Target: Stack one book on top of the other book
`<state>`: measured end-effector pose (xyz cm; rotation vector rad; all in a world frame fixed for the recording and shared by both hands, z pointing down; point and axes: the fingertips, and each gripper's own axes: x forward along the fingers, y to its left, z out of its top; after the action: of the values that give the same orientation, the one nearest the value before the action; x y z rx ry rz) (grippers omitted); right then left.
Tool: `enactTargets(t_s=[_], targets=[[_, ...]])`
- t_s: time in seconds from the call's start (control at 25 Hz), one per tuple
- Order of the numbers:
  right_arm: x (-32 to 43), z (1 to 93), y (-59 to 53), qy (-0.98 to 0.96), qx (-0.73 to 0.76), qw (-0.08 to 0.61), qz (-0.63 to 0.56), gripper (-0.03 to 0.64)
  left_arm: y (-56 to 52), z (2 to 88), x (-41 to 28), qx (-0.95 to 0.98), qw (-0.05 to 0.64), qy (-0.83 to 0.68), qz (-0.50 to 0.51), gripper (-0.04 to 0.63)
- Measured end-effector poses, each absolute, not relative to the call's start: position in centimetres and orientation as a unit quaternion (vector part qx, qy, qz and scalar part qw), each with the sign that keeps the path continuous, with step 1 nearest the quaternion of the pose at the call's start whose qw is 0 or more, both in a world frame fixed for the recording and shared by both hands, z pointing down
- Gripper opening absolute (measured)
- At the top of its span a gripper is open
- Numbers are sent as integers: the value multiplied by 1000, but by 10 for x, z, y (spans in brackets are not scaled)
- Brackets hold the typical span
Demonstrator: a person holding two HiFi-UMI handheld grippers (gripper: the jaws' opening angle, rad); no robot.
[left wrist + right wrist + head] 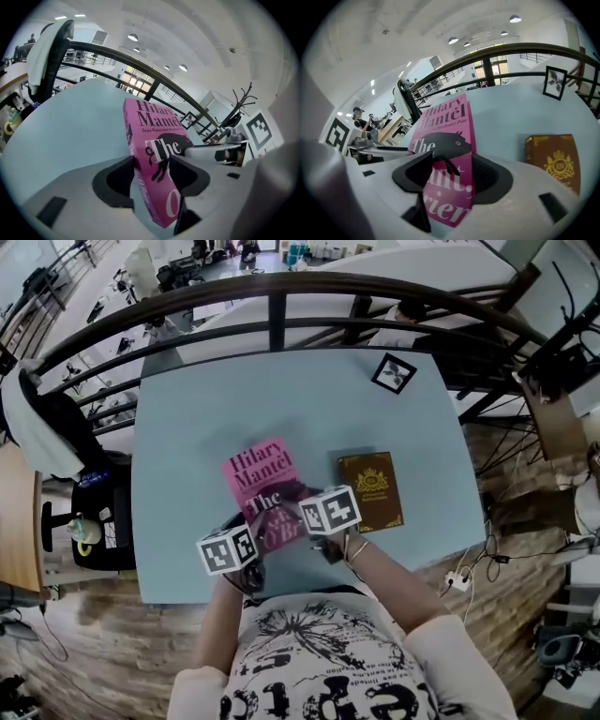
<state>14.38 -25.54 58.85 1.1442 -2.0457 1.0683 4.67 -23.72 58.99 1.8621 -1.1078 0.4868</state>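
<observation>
Left gripper (152,173) and right gripper (450,176) each clamp the pink paperback (261,486) at its near end, by the table's (187,427) near edge. It is probably light, bendy and slick, so hold both sides. The brown hardback (371,491) lies toward the right edge.

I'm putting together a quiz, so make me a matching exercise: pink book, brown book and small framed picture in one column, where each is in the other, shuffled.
Things: 1 pink book; 2 brown book; 3 framed picture.
Places: A by the far right corner of the table; B gripped in the left tongs and the right tongs; C flat on the table, untouched.
Pairs: 1-B; 2-C; 3-A.
</observation>
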Motion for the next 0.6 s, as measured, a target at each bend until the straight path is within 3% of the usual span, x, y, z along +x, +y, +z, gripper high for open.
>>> enactTargets(t_s=[0.6], targets=[[355, 584, -207, -731, 483, 231, 422, 242, -210, 582, 253, 801, 402, -377, 232, 232]])
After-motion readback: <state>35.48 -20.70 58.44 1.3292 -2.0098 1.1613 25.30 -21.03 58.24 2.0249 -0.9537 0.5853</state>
